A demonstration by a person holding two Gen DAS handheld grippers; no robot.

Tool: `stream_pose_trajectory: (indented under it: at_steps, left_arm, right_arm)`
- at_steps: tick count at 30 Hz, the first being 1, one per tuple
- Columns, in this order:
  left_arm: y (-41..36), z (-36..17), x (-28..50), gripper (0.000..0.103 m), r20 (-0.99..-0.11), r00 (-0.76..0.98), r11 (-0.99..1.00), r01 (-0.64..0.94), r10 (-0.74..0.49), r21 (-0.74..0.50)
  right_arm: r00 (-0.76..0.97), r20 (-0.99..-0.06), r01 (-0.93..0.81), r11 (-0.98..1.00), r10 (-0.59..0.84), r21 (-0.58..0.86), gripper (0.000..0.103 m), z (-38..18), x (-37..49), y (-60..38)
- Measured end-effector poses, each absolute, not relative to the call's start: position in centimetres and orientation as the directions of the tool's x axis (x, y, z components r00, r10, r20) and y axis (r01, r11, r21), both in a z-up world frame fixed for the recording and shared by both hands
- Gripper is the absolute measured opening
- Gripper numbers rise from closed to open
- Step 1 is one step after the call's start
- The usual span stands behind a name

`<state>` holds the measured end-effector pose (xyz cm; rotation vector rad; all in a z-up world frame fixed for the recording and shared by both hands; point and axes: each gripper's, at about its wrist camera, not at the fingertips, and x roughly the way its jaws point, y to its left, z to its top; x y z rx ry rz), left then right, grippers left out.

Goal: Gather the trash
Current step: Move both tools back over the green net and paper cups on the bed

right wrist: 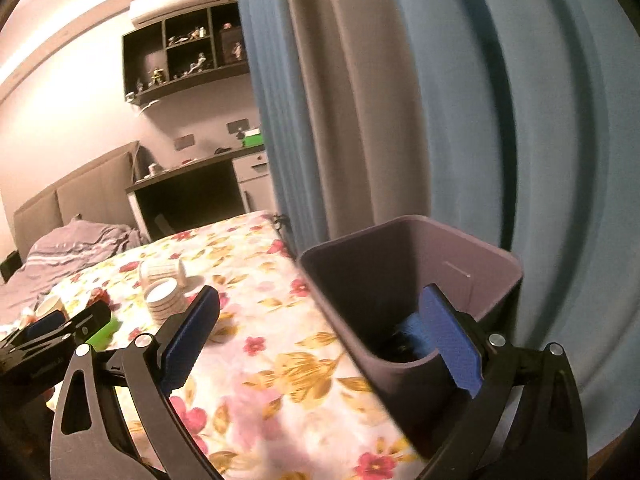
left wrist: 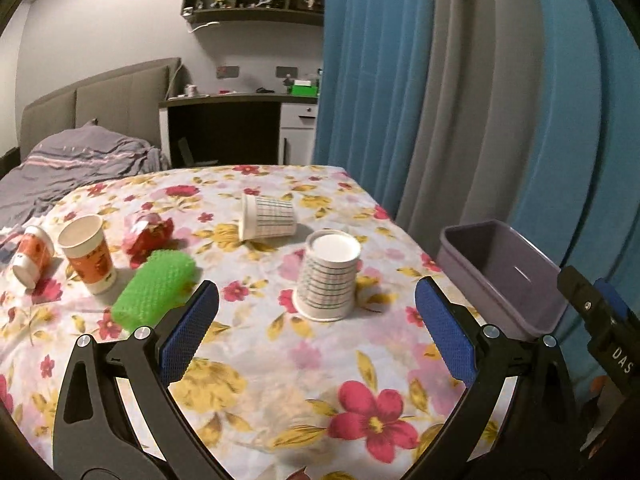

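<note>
My left gripper (left wrist: 317, 296) hangs open over a floral-clothed table (left wrist: 280, 380), with nothing between its blue pads. Just ahead of it an upside-down striped paper cup (left wrist: 326, 276) stands, and a second striped cup (left wrist: 266, 216) lies on its side behind that. To the left are a green knobbly item (left wrist: 156, 288), a red wrapper (left wrist: 148, 232), an upright orange cup (left wrist: 88, 254) and a tipped orange cup (left wrist: 30, 256). My right gripper (right wrist: 320, 300) is open at the near rim of a purple bin (right wrist: 400, 264), empty. Something dark and blue (right wrist: 402, 338) lies in the bin.
The bin (left wrist: 500, 272) stands off the table's right edge against blue and grey curtains (left wrist: 460, 100). A bed (left wrist: 60, 168) lies beyond the table on the left, a desk (left wrist: 224, 120) behind. Each gripper shows at the edge of the other's view.
</note>
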<state>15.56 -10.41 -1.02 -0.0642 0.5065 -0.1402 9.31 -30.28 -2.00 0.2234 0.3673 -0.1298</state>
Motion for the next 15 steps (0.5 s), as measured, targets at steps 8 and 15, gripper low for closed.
stream_pose_trajectory:
  at_steps: [8,15]
  left_arm:
    - [-7.6,-1.3,15.4,0.097,-0.478,0.872,0.993,0.069,-0.108,-0.099]
    - [-4.6,-1.7,15.1,0.097,-0.477,0.877,0.996,0.014,-0.054,-0.087]
  right_arm:
    - [0.928,-0.371,0.097,0.980,-0.027,0.173,0.096,-1.8,9.9,-26.4]
    - [0.922,-0.385,0.033,0.988,0.029,0.153,0.096,-2.1,10.8,-22.8]
